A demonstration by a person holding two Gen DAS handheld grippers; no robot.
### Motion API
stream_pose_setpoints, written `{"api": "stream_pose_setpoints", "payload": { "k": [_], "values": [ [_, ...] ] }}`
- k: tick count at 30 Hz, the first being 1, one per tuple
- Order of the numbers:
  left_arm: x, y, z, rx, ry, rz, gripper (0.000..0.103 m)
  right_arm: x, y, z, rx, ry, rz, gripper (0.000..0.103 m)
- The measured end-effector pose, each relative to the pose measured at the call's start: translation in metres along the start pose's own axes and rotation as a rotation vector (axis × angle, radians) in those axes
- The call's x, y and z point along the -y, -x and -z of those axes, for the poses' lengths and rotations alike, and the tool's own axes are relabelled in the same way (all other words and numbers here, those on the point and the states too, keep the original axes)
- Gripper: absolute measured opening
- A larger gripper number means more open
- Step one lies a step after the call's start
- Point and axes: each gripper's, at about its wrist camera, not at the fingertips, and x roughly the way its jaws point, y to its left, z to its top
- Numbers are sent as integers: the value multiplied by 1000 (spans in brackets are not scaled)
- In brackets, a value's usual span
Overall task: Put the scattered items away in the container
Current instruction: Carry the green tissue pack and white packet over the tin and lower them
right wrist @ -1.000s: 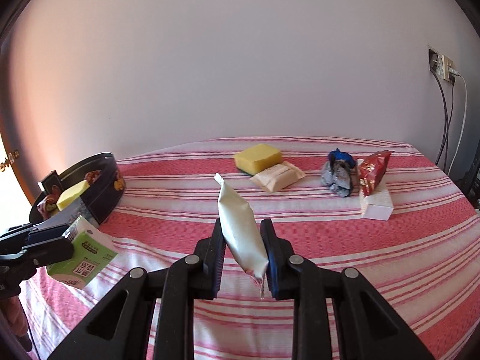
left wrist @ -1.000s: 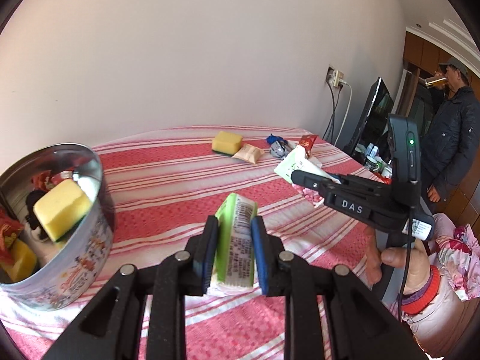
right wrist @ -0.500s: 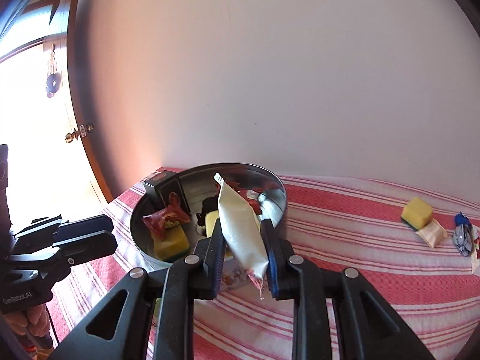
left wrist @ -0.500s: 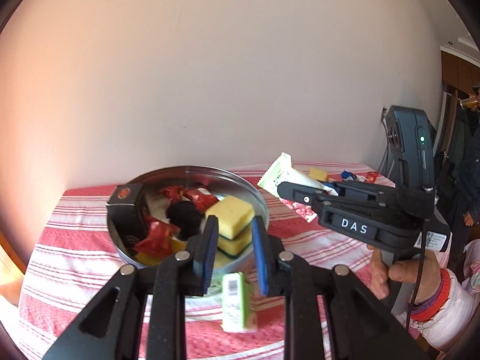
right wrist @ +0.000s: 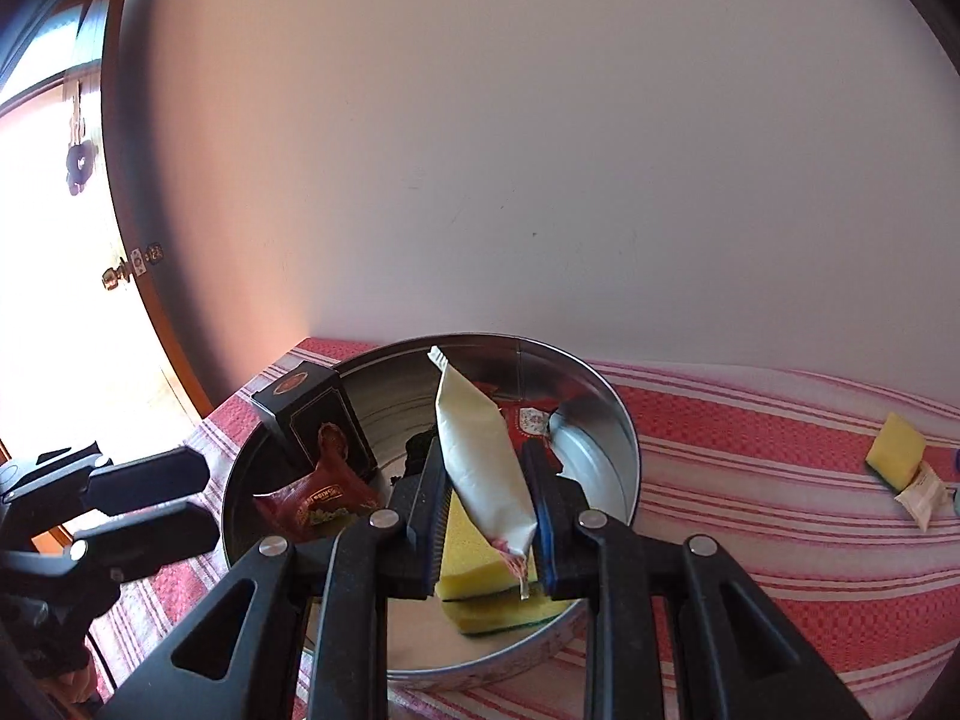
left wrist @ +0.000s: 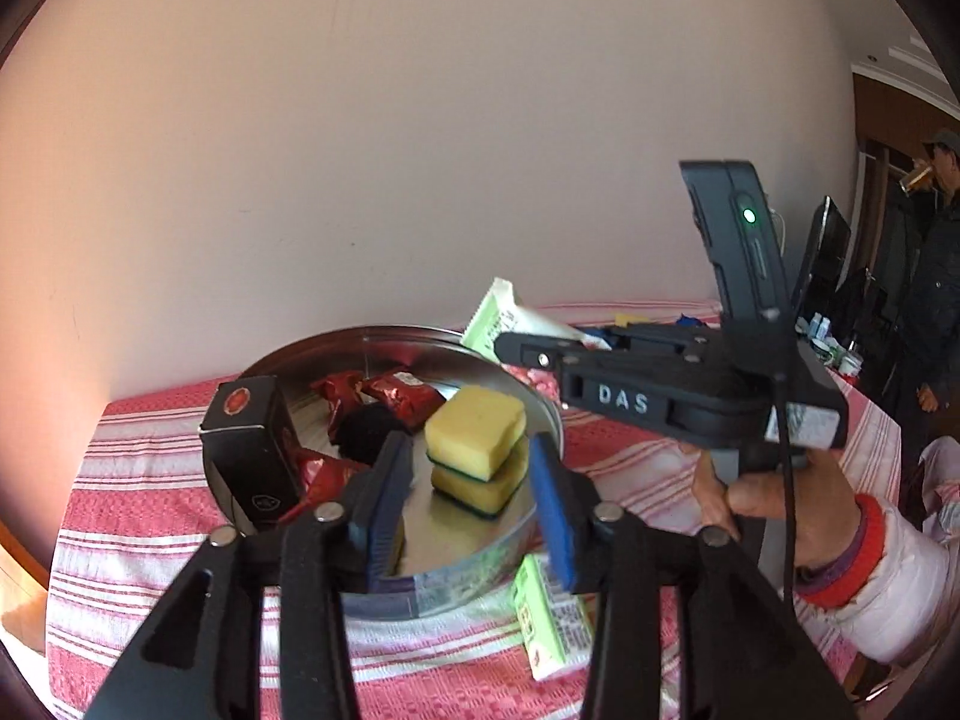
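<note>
A round metal tin (left wrist: 543, 408) (right wrist: 624, 450) stands on the red striped cloth. It holds yellow sponges (left wrist: 477, 432), red packets (left wrist: 396, 390) and a black box (left wrist: 249, 450). My left gripper (left wrist: 468, 507) is open and empty above the tin's near side. A green carton (left wrist: 549, 624) lies on the cloth outside the tin, below the left gripper's right finger. My right gripper (right wrist: 486, 516) is shut on a white packet (right wrist: 480, 450) and holds it over the tin. The right gripper also shows in the left wrist view (left wrist: 516, 348).
A yellow sponge (right wrist: 894, 450) and a beige packet (right wrist: 921, 492) lie far right on the cloth. A wall stands close behind the tin. A door (right wrist: 54, 240) is at the left. A person (left wrist: 936, 276) stands at the far right beside a monitor (left wrist: 825, 252).
My left gripper swung over to the tin and opened; the green carton dropped onto the cloth beside the tin. My right gripper carried the white packet over the tin.
</note>
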Motion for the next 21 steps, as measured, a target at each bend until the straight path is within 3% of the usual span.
{"api": "stream_pose_setpoints", "payload": {
  "k": [1, 3, 7, 9, 13, 15, 17, 21],
  "values": [
    [9, 4, 7, -8, -28, -15, 68, 3, 5, 0, 11, -6, 4, 26],
    [24, 8, 22, -37, -66, -41, 71, 10, 13, 0, 23, -23, 13, 26],
    [35, 3, 44, -88, -29, -26, 93, 19, 22, 3, 35, -43, 31, 26],
    [45, -6, 49, -116, -31, -14, 91, 22, 26, 4, 37, -49, 29, 26],
    [58, -35, 55, -186, -65, -59, 67, 20, 33, 7, 42, -44, 17, 26],
    [54, -52, 59, -247, -27, -69, 50, 19, 37, 8, 46, -40, 17, 26],
    [49, -66, 64, -297, 17, -73, 26, 21, 41, 8, 51, -43, 16, 26],
    [45, -73, 67, -302, 57, -63, 23, 23, 40, 10, 46, -44, 12, 26]
  ]
}}
